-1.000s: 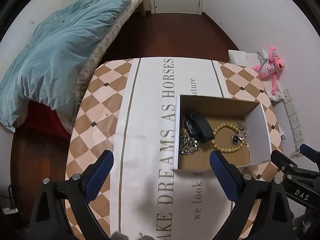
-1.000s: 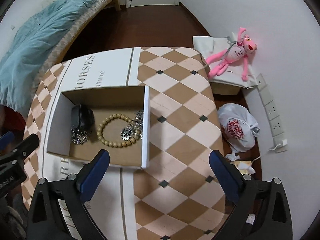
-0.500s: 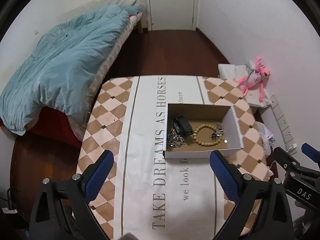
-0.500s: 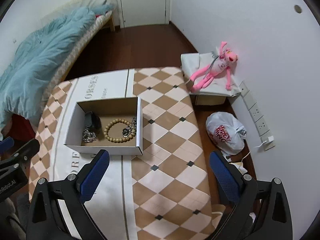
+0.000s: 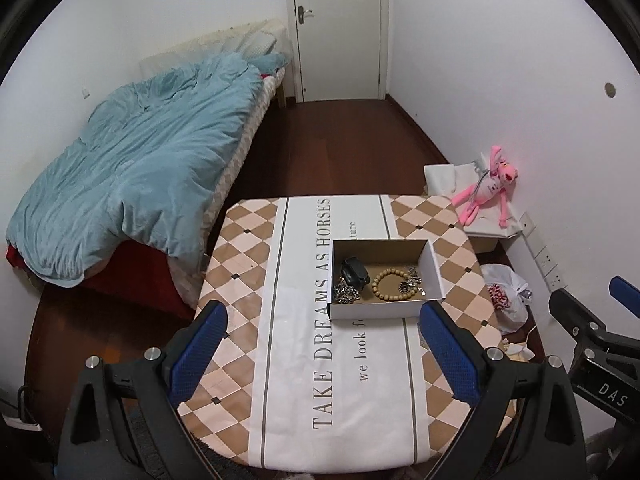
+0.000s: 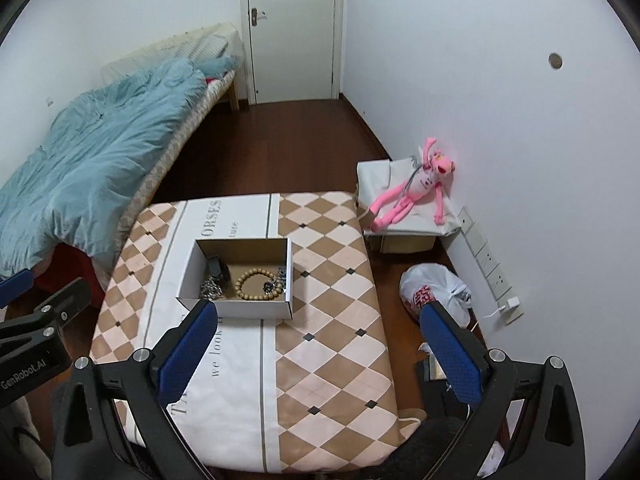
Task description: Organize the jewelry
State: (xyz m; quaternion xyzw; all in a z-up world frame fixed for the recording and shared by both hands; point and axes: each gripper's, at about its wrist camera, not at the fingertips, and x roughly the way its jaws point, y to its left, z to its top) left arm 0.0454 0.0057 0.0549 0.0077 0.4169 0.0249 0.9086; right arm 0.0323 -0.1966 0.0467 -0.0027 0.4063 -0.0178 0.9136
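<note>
Right now I see the open cardboard box (image 5: 386,312) sitting just above centre in the left wrist frame, on the tablecloth-covered table (image 5: 296,344). Inside it lie a wooden bead bracelet (image 5: 390,284), a dark watch (image 5: 354,273), a silver chain (image 5: 345,294) and a cluster of charms (image 5: 412,285). My left gripper (image 5: 322,350) has its jaws wide apart and holds nothing; the box sits beyond and above the fingertips, nearer the right-hand blue pad. My right gripper (image 6: 316,346) is likewise spread and bare, with the box (image 6: 256,310) above its left-hand pad. Compared with a second ago, both cameras have pulled well back and up: the box looks much smaller, and the door (image 5: 338,28) and blue duvet (image 5: 136,172) now fill the upper frame.
</note>
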